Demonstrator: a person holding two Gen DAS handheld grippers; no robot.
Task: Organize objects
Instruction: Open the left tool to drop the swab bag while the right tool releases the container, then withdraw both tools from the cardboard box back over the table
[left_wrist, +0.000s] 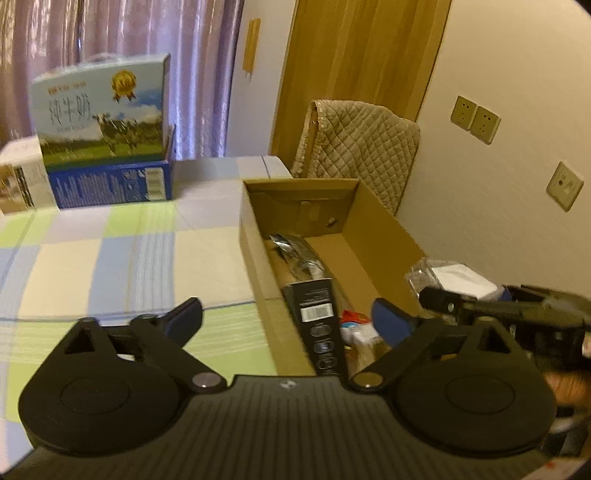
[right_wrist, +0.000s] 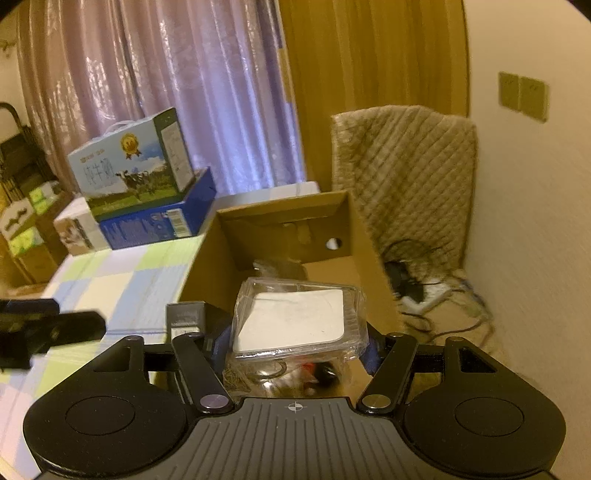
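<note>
**A:** Which claw carried the load, and where did it stand against the box?

**B:** The right gripper (right_wrist: 295, 332) was closed on a clear plastic packet (right_wrist: 295, 317) with a white card inside, the blue pads pressing its two sides. The packet sat directly ahead of the claw, between the fingers, its flat face tilted up towards the camera. Beyond and below it lay the open cardboard box (right_wrist: 354, 236), its long axis running straight away from the claw towards the far end wall with the round hole.

**A:** So the packet was over the box?

**B:** It appeared to hang above the near end of the box, not resting on anything inside. The left wrist view put the same packet (left_wrist: 454, 280) just past the box's right wall (left_wrist: 388, 229), so how far it overlapped the opening was hard to tell.

**A:** And the other claw?

**B:** The left gripper (left_wrist: 288, 314) stood wide and empty, poised at the near end of the box. A black carton (left_wrist: 321, 321) lay lengthwise in the box just ahead of it, with a silvery wrapper (left_wrist: 299, 254) further on.

**A:** What did the next move turn on?

**B:** Probably a short descent forward and down along the box's length, into the bare floor right of the black carton. The right claw was plainly the nearer one.
</note>
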